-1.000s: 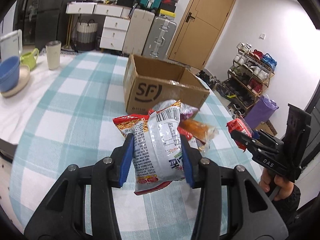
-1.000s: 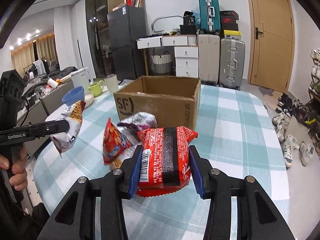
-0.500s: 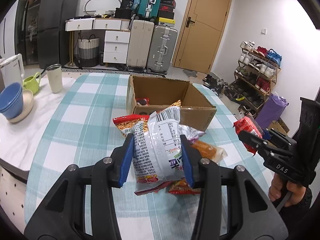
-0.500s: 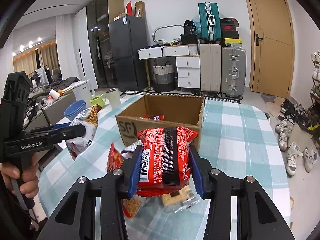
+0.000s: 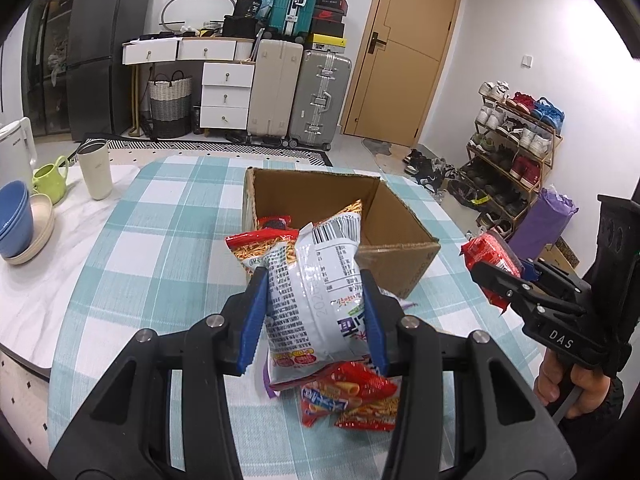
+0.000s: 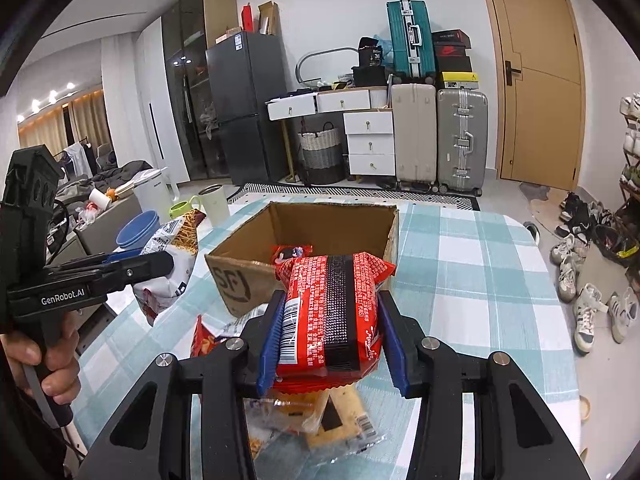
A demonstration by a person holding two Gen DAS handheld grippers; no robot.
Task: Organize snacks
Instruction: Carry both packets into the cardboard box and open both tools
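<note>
Left gripper (image 5: 314, 312) clamps the silver chip bag (image 5: 316, 292); right gripper (image 6: 332, 336) clamps the red noodle packet (image 6: 332, 312). Both have risen in the last second, nearing the cardboard box (image 5: 400, 256) rim. Box interior now visible; drop-in likely next. Loose snacks (image 5: 352, 400) remain below.

Stacked bowls (image 5: 15, 224), a green mug (image 5: 50, 178) and a tumbler (image 5: 95, 170) stand on the bench (image 5: 48, 280); suitcases (image 5: 318, 98) line the wall.

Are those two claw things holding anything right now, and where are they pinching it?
Yes. The left gripper pinches a white snack bag across its lower sides; the right gripper pinches a red noodle packet across its sides.
</note>
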